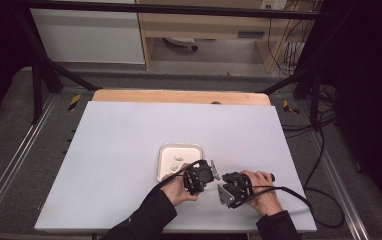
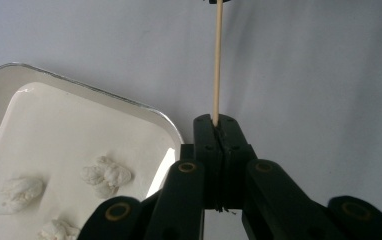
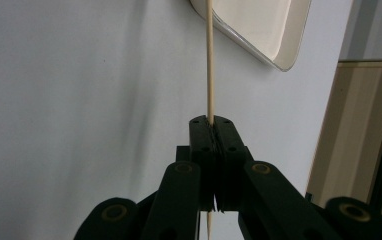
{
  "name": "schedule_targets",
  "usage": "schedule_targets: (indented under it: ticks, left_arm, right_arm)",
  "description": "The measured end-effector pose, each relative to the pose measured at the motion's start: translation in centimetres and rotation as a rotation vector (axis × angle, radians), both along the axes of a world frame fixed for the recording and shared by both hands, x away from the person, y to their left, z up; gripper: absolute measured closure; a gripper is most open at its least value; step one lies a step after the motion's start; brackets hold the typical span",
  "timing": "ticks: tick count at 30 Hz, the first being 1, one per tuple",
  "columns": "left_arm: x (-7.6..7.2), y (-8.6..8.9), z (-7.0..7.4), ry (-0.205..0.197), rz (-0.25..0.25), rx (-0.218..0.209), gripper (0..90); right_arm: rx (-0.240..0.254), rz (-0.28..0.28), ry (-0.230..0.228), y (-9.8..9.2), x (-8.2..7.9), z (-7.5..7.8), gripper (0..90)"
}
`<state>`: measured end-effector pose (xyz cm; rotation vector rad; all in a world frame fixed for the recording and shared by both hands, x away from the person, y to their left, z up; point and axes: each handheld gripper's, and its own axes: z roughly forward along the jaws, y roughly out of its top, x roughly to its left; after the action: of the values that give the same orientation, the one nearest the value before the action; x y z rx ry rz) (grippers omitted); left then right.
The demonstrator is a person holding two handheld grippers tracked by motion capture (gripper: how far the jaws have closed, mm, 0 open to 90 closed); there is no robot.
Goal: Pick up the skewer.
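A thin wooden skewer (image 2: 217,60) is clamped at one end in my left gripper (image 2: 217,122), whose jaws are shut on it. My right gripper (image 3: 210,121) is shut on the same skewer (image 3: 209,55), which runs on past its jaws toward a tray corner. In the high view the left gripper (image 1: 206,176) and right gripper (image 1: 227,187) face each other, close together, near the table's front edge. Just left of the left gripper lies a white tray (image 2: 9,80) holding small white doughy lumps (image 2: 106,175).
The tray (image 1: 165,152) sits on a pale sheet (image 1: 119,150) that covers the table. A wooden strip (image 1: 179,96) runs along the far edge. Black cables (image 1: 299,192) trail from the grippers to the right. Metal frame posts (image 1: 36,85) stand at both far sides.
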<state>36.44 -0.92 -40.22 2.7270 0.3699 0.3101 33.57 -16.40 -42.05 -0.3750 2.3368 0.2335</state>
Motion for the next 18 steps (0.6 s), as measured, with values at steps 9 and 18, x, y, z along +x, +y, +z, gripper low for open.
schedule_targets:
  ticks: [9, 18]
  left_arm:
    - [-0.14, 0.06, 0.12, 0.008, -0.007, -0.001, 89.2]
    - [-0.01, 0.52, 0.4, -0.004, 0.008, -0.008, 89.2]
  right_arm:
    - [0.006, 0.008, 0.0, -0.06, -0.17, 0.1, 88.6]
    - [0.08, -0.014, 0.007, -0.29, 0.01, 0.72, 76.6]
